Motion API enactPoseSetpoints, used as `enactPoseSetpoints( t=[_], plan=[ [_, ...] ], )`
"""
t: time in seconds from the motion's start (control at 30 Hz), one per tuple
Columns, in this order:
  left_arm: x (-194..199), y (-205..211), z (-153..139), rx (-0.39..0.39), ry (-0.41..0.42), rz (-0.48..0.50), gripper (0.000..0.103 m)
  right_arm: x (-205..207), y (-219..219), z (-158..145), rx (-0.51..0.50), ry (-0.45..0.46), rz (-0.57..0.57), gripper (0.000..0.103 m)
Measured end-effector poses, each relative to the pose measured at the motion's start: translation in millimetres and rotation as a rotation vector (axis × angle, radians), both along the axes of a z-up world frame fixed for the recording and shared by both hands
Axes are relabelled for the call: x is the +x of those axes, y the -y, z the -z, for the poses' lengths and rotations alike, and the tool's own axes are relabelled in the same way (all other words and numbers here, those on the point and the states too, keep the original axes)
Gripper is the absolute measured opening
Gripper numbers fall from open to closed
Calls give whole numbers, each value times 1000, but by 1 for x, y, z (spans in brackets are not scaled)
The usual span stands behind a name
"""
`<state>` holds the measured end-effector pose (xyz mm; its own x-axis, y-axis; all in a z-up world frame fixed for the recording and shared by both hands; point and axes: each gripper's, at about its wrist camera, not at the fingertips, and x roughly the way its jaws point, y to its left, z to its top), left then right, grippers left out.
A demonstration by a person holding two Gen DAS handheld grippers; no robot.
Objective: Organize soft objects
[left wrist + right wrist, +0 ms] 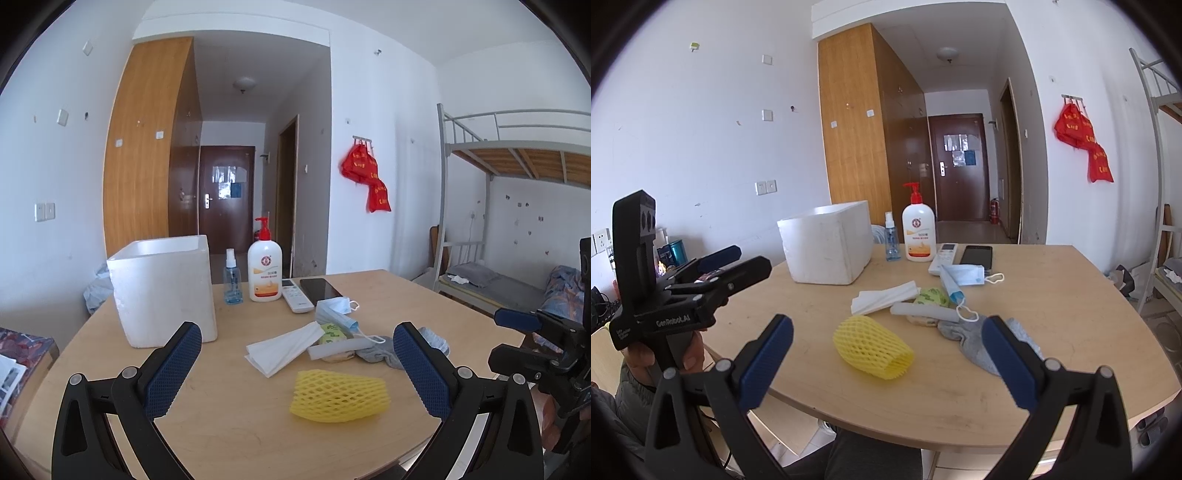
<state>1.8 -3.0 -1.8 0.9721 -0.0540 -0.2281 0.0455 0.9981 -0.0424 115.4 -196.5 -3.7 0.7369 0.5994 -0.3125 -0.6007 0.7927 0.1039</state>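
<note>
A yellow foam net sleeve (340, 400) (873, 347) lies nearest me on the wooden table (221, 424). Behind it sit a folded white tissue (284, 347) (884, 297), a grey sock (384, 354) (982, 343), a white foam strip (340, 347) (925, 312), a green-printed soft item (332, 332) (932, 295) and blue face masks (336, 310) (962, 277). A white foam box (166, 291) (827, 245) stands at the left. My left gripper (297, 338) (718, 258) is open above the table's near edge. My right gripper (886, 332) (511, 318) is open, hovering before the sleeve.
At the back of the table stand a small spray bottle (232, 282) (892, 240), a pump lotion bottle (264, 269) (918, 230), a white remote (295, 295) (943, 256) and a black phone (319, 290) (977, 254). A bunk bed (517, 166) stands at the right.
</note>
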Motion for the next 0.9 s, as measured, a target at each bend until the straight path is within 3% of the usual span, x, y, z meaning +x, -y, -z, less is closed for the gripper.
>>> enactPoseSetpoints(
  t=[0.33, 0.9],
  plan=[
    [3, -2, 2, -2, -8, 1, 103, 7, 0, 2, -5, -16, 2, 103],
    [59, 3, 23, 16, -130, 36, 103, 64, 12, 21, -29, -127, 72, 103]
  ],
)
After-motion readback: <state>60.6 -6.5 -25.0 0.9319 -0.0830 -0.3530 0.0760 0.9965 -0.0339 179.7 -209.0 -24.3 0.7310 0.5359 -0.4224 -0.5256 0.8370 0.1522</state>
